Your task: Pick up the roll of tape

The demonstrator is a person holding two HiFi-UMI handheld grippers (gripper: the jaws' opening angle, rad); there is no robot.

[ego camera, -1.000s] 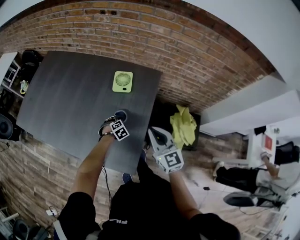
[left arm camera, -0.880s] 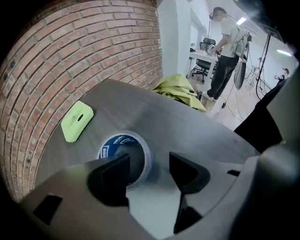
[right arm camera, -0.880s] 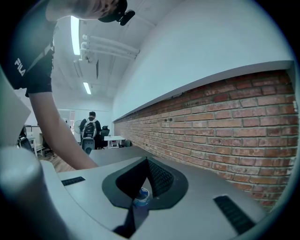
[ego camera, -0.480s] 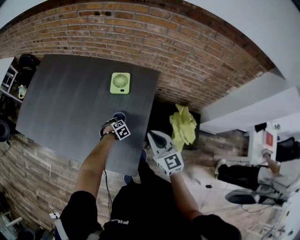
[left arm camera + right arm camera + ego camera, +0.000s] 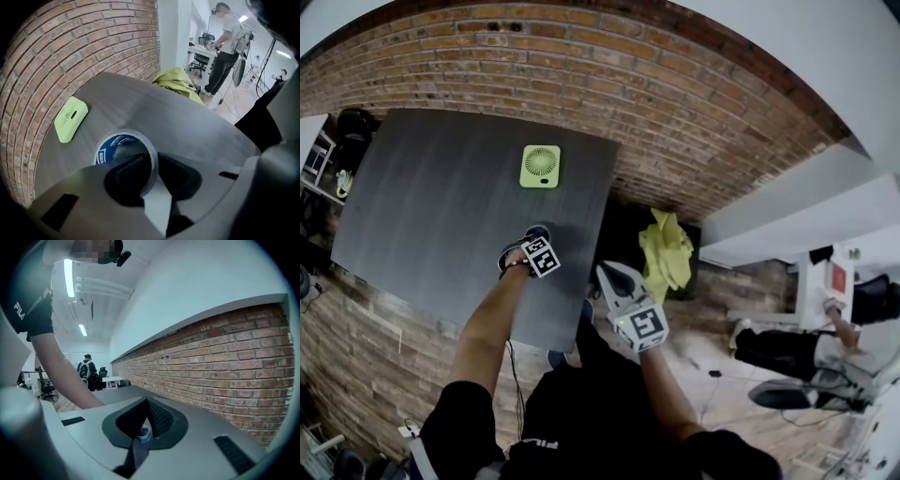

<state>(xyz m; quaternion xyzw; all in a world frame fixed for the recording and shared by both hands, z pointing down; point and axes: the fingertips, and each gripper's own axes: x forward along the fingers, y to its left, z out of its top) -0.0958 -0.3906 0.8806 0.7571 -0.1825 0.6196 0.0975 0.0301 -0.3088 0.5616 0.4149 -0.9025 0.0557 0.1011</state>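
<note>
The roll of tape (image 5: 112,143), grey with a blue printed core, lies flat on the dark table (image 5: 187,126) near its right edge. My left gripper (image 5: 152,157) points steeply down onto it. One jaw is inside the roll's hole and the other outside, and they are closing on the roll's right wall, which sits pinched between them. In the head view the left gripper (image 5: 530,242) covers most of the roll (image 5: 540,229). My right gripper (image 5: 605,269) hovers off the table's right edge with its jaws together and nothing held. The roll (image 5: 144,432) shows small beyond them.
A light green flat fan (image 5: 541,165) lies farther back on the table (image 5: 431,187). A yellow cloth (image 5: 667,248) is heaped beside the table's right edge, by the brick wall. A seated person (image 5: 787,352) and desks are at the right.
In the head view both grippers keep their places. The left one stays over the roll, and its fingers look slightly drawn in.
</note>
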